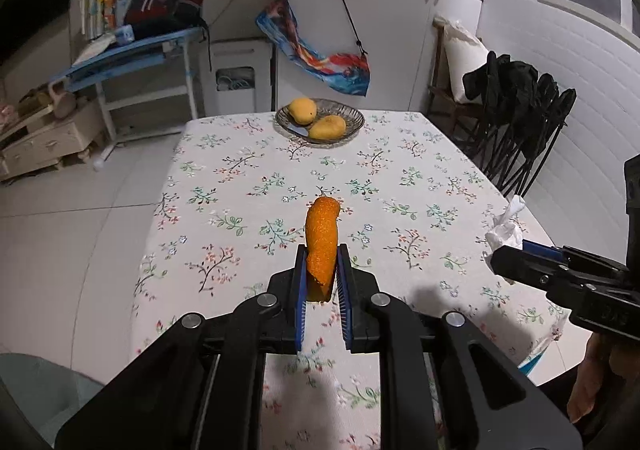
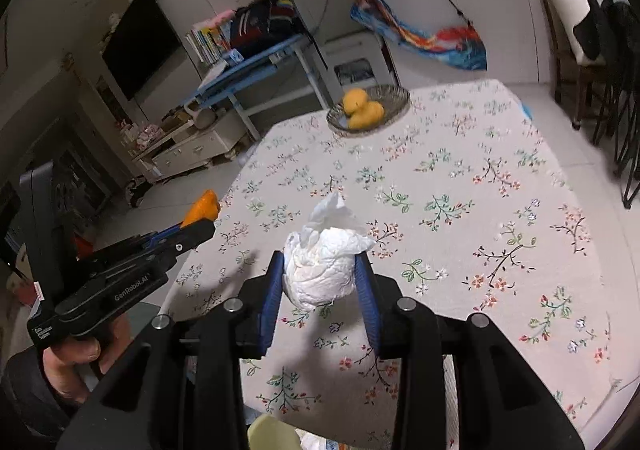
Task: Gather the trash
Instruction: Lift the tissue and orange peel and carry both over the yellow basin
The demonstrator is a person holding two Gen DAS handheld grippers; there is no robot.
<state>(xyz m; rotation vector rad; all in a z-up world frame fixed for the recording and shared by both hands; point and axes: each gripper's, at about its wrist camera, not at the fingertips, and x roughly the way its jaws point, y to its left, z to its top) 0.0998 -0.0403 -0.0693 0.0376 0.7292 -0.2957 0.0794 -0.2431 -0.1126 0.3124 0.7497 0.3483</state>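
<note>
Floral-clothed counter lying below both claws. Left claw clamping orange peel by lower end; light, bendy. Right claw squeezing crumpled tissue mid-wad; soft, weightless, probably crushing easily.

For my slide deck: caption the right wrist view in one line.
Right gripper clamps crumpled tissue above floral tablecloth; left gripper holds orange peel.

Your left tool is held level above the worktop, its blue pads clamped on an orange peel. Your right tool, just to its right, is closed around a crumpled tissue. Your left hand grips the handle underneath.
</note>
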